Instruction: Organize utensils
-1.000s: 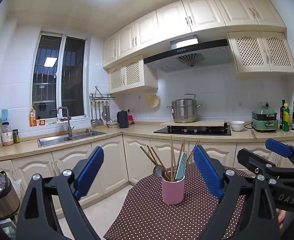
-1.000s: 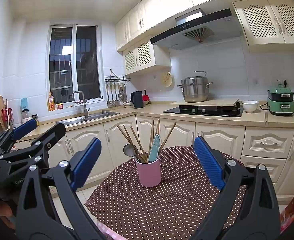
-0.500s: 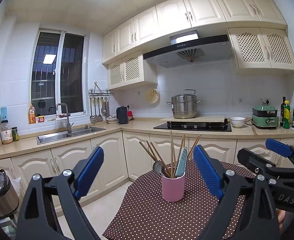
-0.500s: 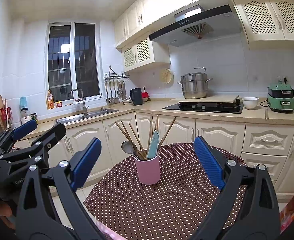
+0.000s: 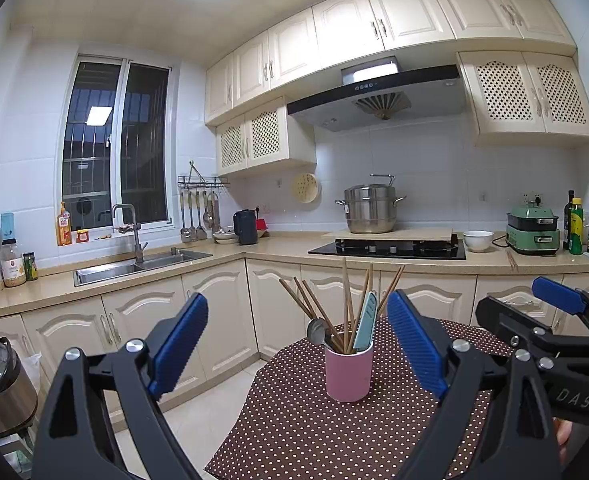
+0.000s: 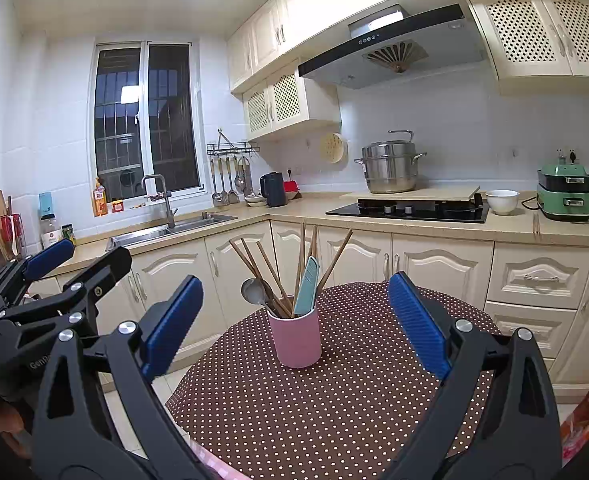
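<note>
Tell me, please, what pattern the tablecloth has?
Dark brown tablecloth with small white dots, clearest in the right wrist view.

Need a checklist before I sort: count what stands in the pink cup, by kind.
Wooden chopsticks: 6 visible
Metal spoon: 1
Teal-handled utensil: 1
Total: 8 utensils in the pink cup; any shorter piece hidden inside it cannot be seen.
</note>
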